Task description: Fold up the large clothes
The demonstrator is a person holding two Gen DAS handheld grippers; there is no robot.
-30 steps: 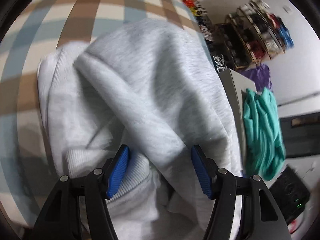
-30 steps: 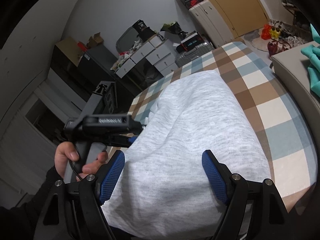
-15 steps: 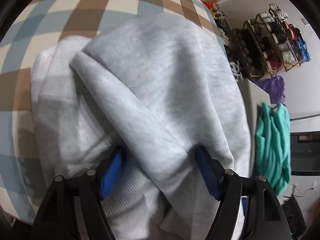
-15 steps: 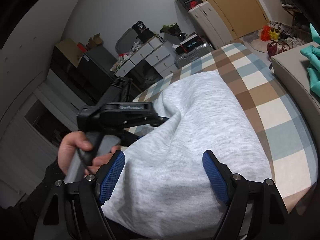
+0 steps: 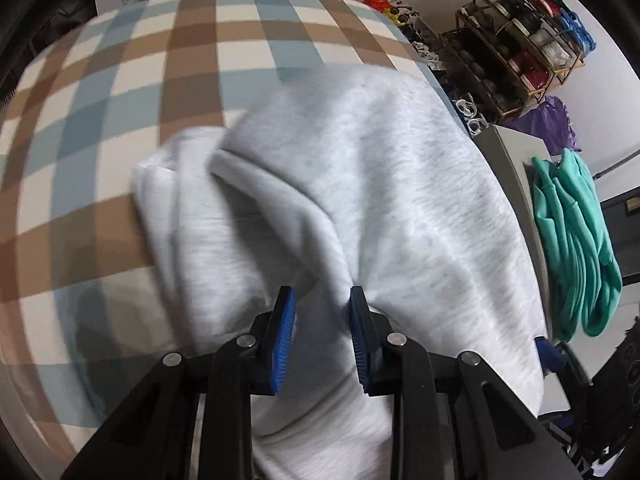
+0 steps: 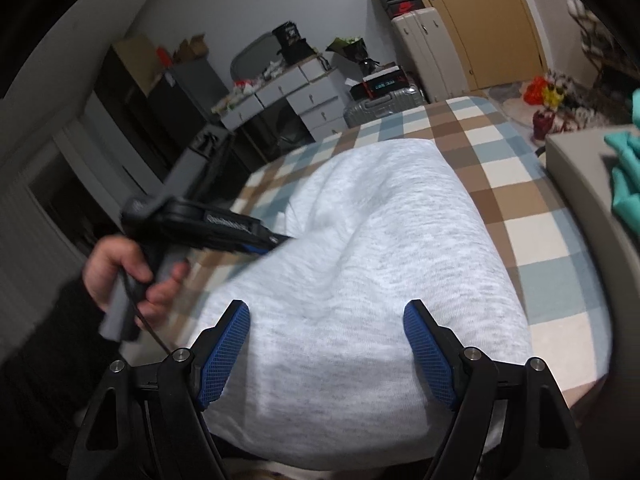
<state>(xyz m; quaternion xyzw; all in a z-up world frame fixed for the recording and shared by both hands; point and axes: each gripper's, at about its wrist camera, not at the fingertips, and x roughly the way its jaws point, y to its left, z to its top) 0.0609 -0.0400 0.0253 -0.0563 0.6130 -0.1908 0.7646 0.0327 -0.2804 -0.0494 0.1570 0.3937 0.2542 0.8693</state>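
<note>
My left tongs [image 5: 322,300] are closing on a raised fold of the grey sweatshirt [image 5: 392,184] lying on the checked bed [image 5: 160,60], while my right tongs [image 6: 326,316] stand apart above it; a thin pinch could slip and collapse the fold.

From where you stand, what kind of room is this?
Most likely a bedroom at home: a bed under a brown, blue and cream checked cover, a grey chest of drawers against the wall, and a wire shoe rack full of shoes.
</note>
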